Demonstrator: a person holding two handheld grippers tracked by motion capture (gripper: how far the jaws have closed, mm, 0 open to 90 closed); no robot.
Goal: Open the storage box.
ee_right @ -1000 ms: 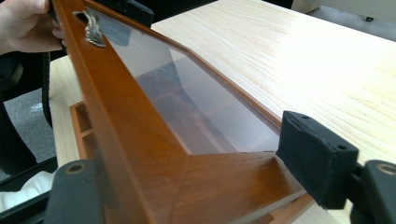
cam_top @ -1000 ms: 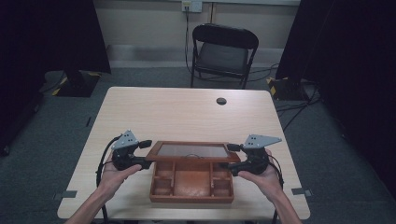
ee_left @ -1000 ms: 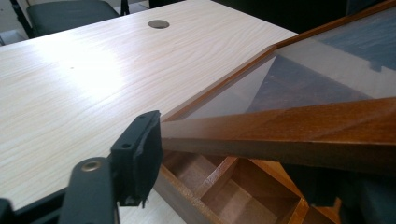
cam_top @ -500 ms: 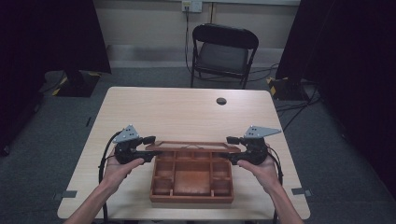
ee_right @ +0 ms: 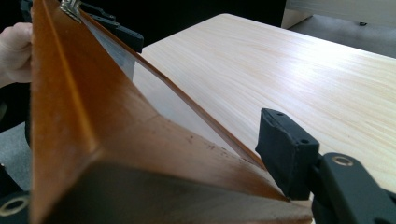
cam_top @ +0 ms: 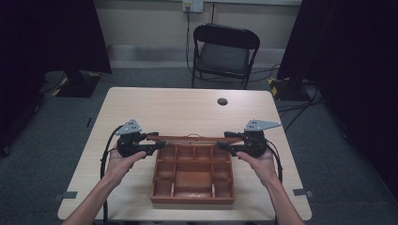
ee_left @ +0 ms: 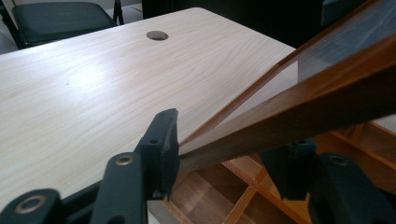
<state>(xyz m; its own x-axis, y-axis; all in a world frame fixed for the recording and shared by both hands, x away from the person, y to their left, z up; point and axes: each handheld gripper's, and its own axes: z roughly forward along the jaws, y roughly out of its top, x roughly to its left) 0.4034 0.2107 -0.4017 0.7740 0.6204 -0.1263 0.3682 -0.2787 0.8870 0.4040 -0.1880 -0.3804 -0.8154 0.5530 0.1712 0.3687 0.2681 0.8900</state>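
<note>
A brown wooden box (cam_top: 192, 199) with several compartments stands open at the table's near middle. Its hinged lid (cam_top: 192, 138), a wood frame around a glass pane, stands about upright along the box's far edge and shows edge-on in the high view. My left gripper (cam_top: 159, 144) is shut on the lid's left end, and my right gripper (cam_top: 221, 144) is shut on its right end. In the left gripper view the lid's frame (ee_left: 303, 107) runs between the two black jaws. In the right gripper view one finger (ee_right: 285, 154) presses against the lid (ee_right: 93, 140).
The light wooden table (cam_top: 178, 112) stretches bare beyond the box, with a round cable hole (cam_top: 222, 101) near its far edge. A black folding chair (cam_top: 225, 51) stands behind the table. Dark curtains hang at both sides.
The lid has swung up from a low tilt over the box to upright, uncovering the compartments. Both grippers rose and moved away from me with it.
</note>
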